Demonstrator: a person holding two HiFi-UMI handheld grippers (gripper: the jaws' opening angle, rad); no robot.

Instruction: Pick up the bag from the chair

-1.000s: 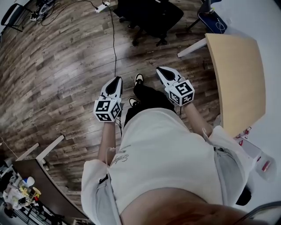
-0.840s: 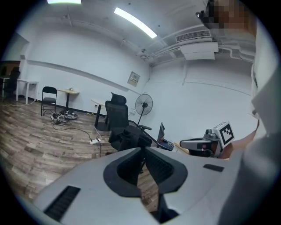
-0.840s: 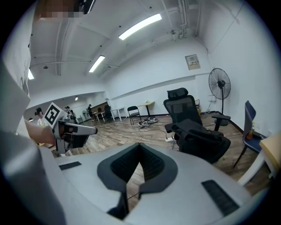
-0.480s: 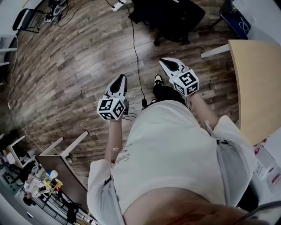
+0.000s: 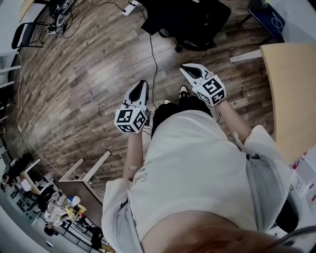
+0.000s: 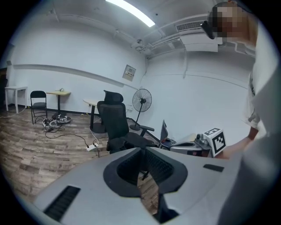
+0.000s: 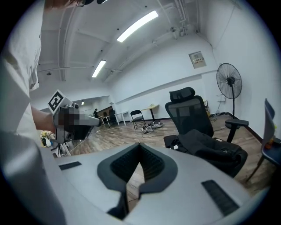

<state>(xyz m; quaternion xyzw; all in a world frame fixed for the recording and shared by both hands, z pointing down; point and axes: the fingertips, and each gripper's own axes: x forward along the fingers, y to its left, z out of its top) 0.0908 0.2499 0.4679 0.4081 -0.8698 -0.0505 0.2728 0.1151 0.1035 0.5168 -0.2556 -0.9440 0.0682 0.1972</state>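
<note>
Out in front of the person's waist, both forearms reach forward, left gripper [image 5: 142, 84] and right gripper [image 5: 187, 69] with fingers [image 7: 154, 164] closed and empty, well short of the black bag [image 7: 211, 147] lying on the far chair [image 7: 187, 110].

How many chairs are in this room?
3: the black office chair with the bag ahead, a folding chair far left, a blue chair by the table. More may be hidden.

Wood-plank floor [image 5: 74, 84], crossed by a black cable [image 5: 155, 59] that runs from a white power strip [image 5: 132, 7]. Light wooden table [image 5: 291, 89] at the right edge. Pedestal fan [image 7: 229, 81] stands by the white wall, beneath ceiling strip lights [image 7: 137, 25].
</note>
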